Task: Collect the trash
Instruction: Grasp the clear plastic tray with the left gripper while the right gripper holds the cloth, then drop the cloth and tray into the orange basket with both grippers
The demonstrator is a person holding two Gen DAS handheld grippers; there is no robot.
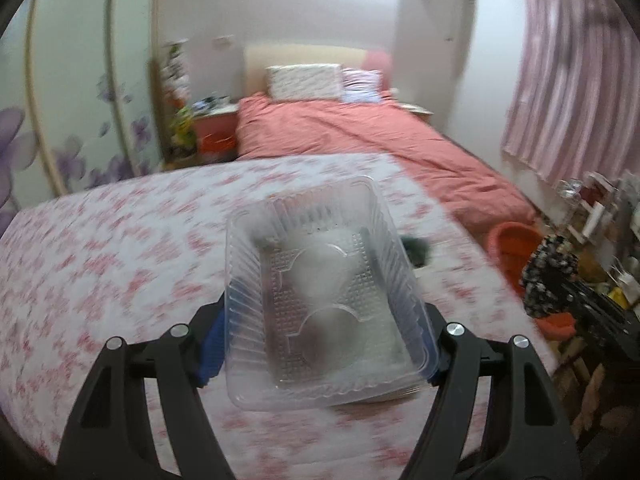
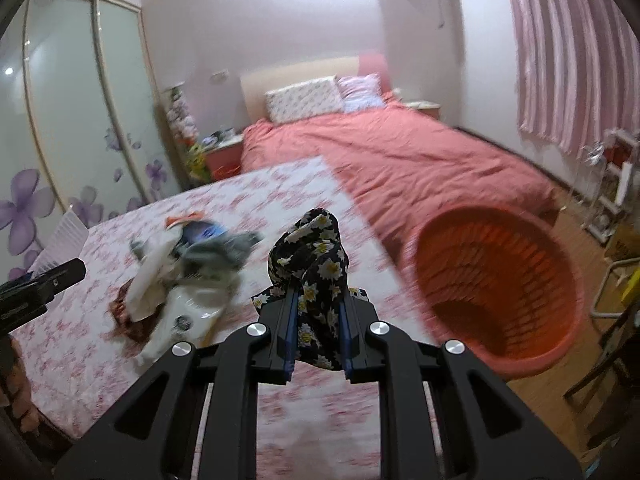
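Note:
A clear ribbed plastic tray (image 1: 320, 280) hangs above the pink floral sheet (image 1: 120, 260), gripped by its two long sides in my left gripper (image 1: 324, 344). My right gripper (image 2: 319, 300) is shut on a black cloth with white flowers (image 2: 316, 240), which bunches up above the fingers. In the left wrist view that cloth (image 1: 548, 276) hangs at the right, near the orange basket (image 1: 516, 248). A mixed heap (image 2: 188, 272) of white wrapping, grey cloth and a blue item lies on the sheet, left of my right gripper. Part of the left gripper (image 2: 40, 284) shows at the left edge.
The round orange basket (image 2: 500, 280) stands on the wooden floor beside the bed, right of my right gripper. A salmon quilt (image 2: 400, 160) covers the far bed up to the pillows. Wardrobe doors (image 2: 80, 120) are on the left. Pink curtains (image 2: 560, 60) and cluttered shelves (image 2: 612, 184) are on the right.

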